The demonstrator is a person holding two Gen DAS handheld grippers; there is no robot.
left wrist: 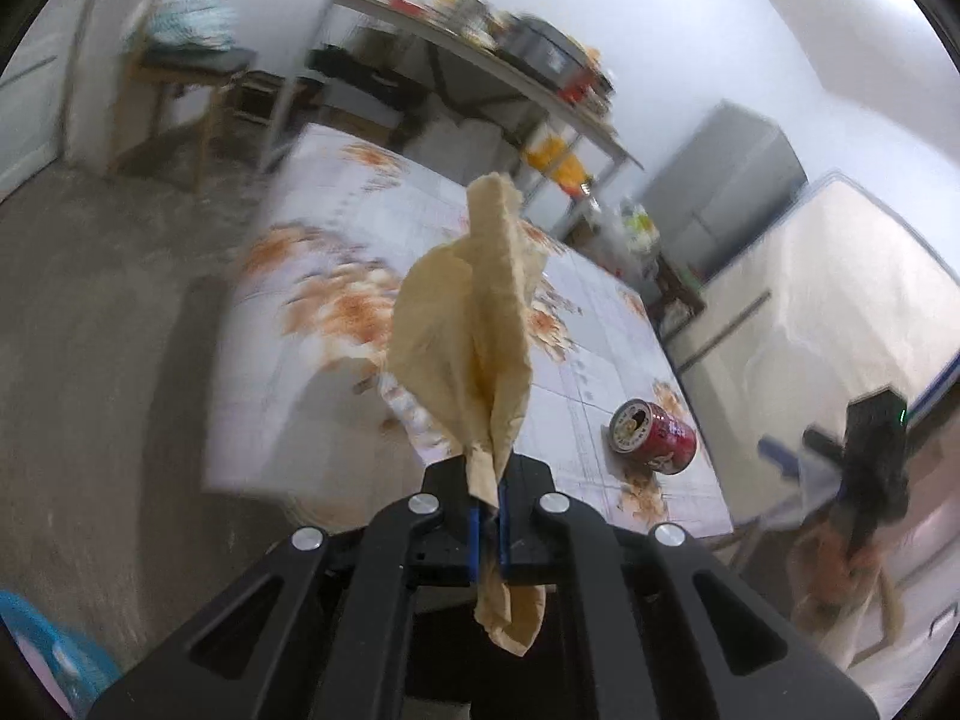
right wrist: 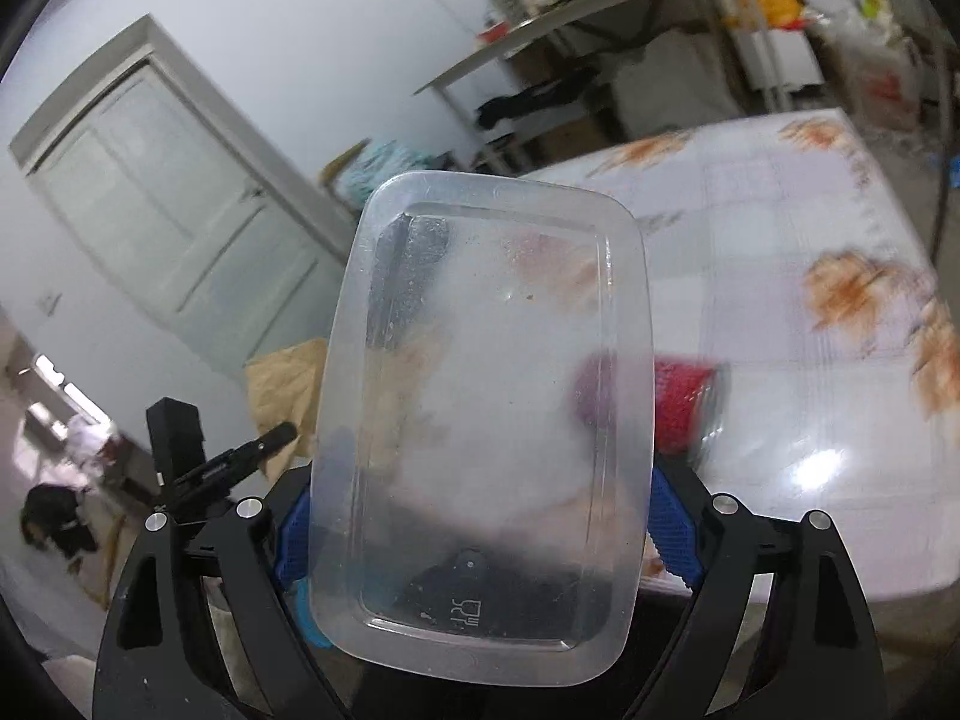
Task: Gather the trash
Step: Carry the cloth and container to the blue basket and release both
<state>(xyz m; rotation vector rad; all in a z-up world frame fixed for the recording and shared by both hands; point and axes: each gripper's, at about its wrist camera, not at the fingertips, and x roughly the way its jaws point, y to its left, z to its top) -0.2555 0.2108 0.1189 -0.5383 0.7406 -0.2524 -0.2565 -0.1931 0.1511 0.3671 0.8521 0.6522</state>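
My left gripper (left wrist: 489, 480) is shut on a crumpled tan paper wrapper (left wrist: 468, 324) that stands up from the blue pads, above the near edge of the flower-print table (left wrist: 336, 216). A red drink can (left wrist: 654, 435) lies on its side on that table, to the right of the wrapper. In the right wrist view, my right gripper (right wrist: 480, 534) holds a clear plastic container (right wrist: 480, 408) upright, with a blue pad against each long side. The red can (right wrist: 684, 408) shows blurred behind the container. The left gripper and its wrapper (right wrist: 282, 384) appear at the left.
A long grey table (left wrist: 540, 102) cluttered with pots and bags stands behind, and a grey fridge (left wrist: 732, 174) is at the right. A blue bin (left wrist: 54, 648) sits on the floor at lower left. A white door (right wrist: 162, 198) is in the far wall.
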